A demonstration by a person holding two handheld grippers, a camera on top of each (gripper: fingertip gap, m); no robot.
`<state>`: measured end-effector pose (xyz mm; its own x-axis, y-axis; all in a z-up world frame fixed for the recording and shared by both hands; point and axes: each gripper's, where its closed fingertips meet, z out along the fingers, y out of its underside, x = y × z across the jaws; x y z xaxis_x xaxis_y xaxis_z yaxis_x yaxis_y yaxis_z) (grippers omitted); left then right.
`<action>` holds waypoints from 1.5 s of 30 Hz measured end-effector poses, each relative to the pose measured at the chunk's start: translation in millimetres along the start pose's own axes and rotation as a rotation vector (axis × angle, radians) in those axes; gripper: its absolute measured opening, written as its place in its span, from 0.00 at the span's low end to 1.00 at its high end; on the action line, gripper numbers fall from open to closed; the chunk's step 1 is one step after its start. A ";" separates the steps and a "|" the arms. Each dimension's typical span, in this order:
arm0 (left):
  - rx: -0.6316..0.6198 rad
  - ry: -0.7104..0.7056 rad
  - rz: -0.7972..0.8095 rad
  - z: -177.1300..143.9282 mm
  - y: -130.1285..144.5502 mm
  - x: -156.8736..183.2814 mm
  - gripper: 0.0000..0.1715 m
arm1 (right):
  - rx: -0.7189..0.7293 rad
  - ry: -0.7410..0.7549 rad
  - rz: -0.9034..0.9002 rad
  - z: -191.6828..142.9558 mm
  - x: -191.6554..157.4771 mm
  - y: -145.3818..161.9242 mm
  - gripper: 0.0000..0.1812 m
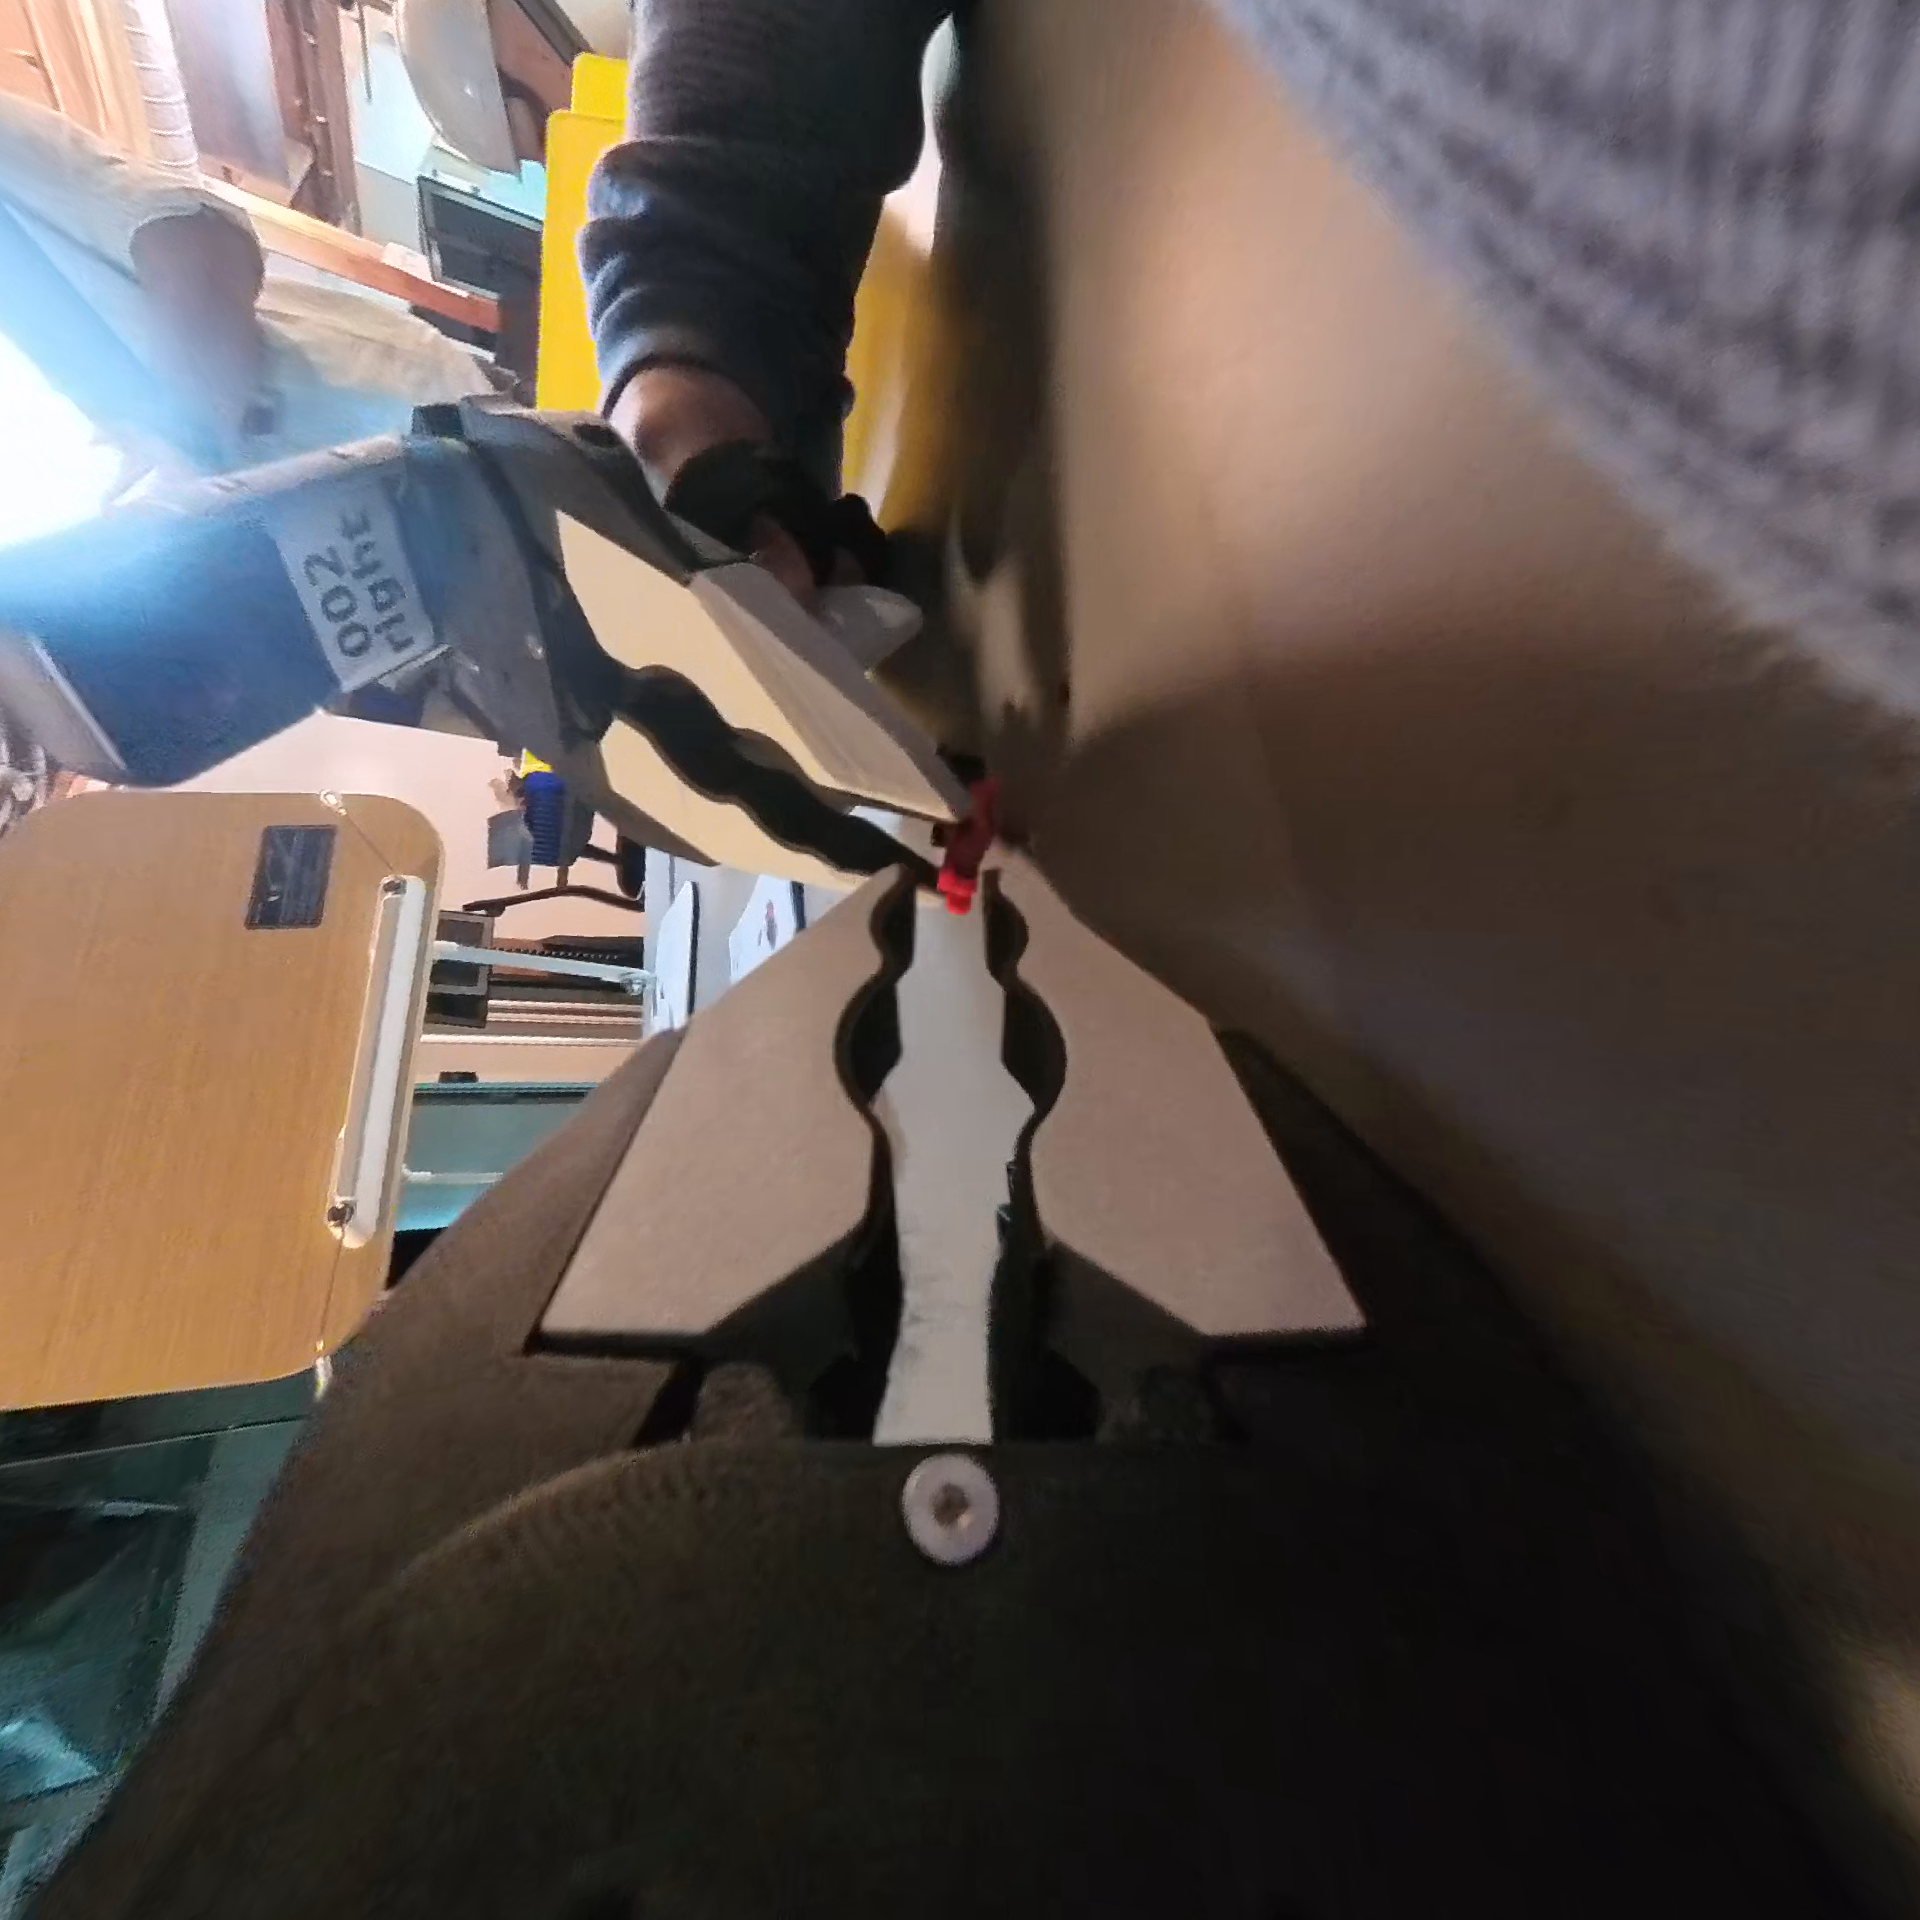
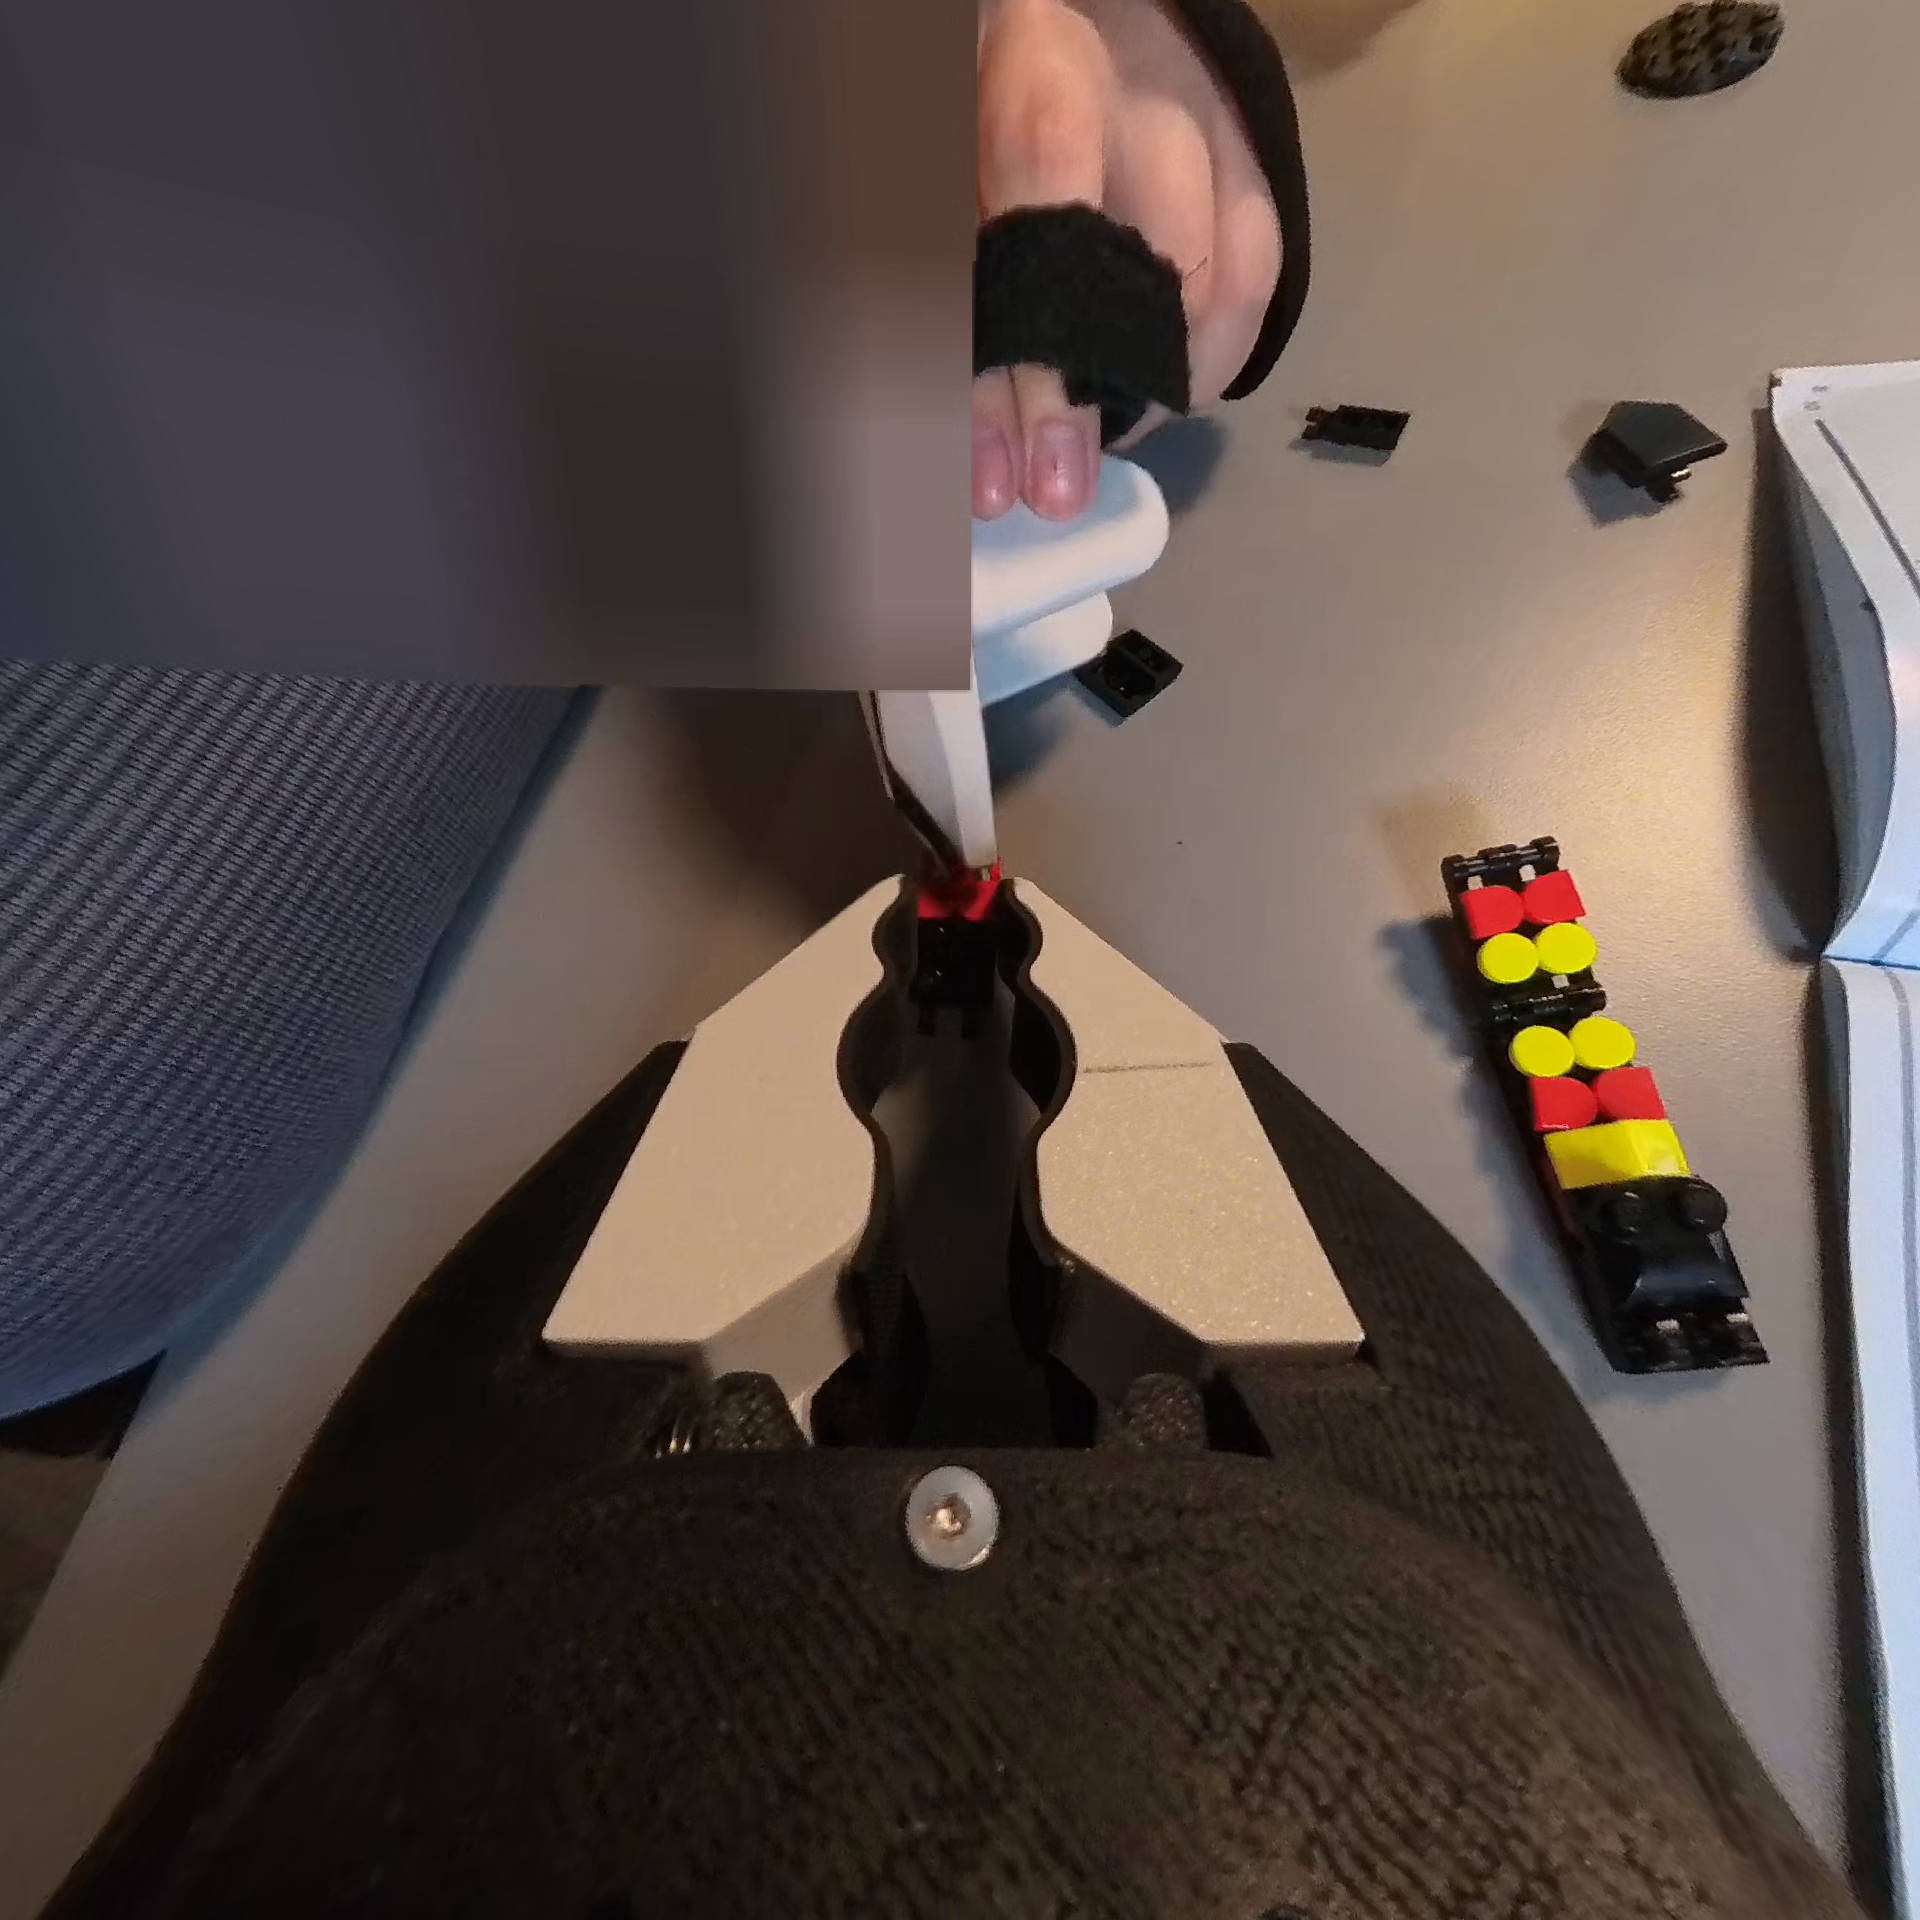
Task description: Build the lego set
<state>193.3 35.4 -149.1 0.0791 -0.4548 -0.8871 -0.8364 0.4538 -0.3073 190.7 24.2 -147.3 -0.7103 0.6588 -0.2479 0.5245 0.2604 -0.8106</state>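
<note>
Pinching one small red-and-black lego piece [image 2: 957, 925] between them, right tongs [image 2: 958, 896] and left tongs [image 1: 953, 881] meet tip-to-tip, both clamped.

A white printed label [image 1: 362, 594] sits on the right gripper [image 1: 940, 821], at ten o'clock in the left wrist view. A dark plate [image 1: 290, 876] with tiny unreadable print stands on the wooden panel [image 1: 177, 1091] at nine o'clock.

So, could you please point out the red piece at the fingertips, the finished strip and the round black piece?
red piece [image 2: 956, 902], right wrist view, top face
finished strip [image 2: 1590, 1101], right wrist view, red tiles
round black piece [image 2: 1704, 44], right wrist view, centre
</note>
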 end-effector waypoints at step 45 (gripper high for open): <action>-0.018 0.087 -0.071 -6.3 -3.5 16.5 0.01 | 0.130 0.092 -0.100 -17.1 1.7 -11.2 0.00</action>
<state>194.2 21.5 -160.5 0.0917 -0.5505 -0.8298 -0.8401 0.4046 -0.3612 191.6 34.4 -129.6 -0.7069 0.6974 -0.1185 0.3847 0.2384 -0.8917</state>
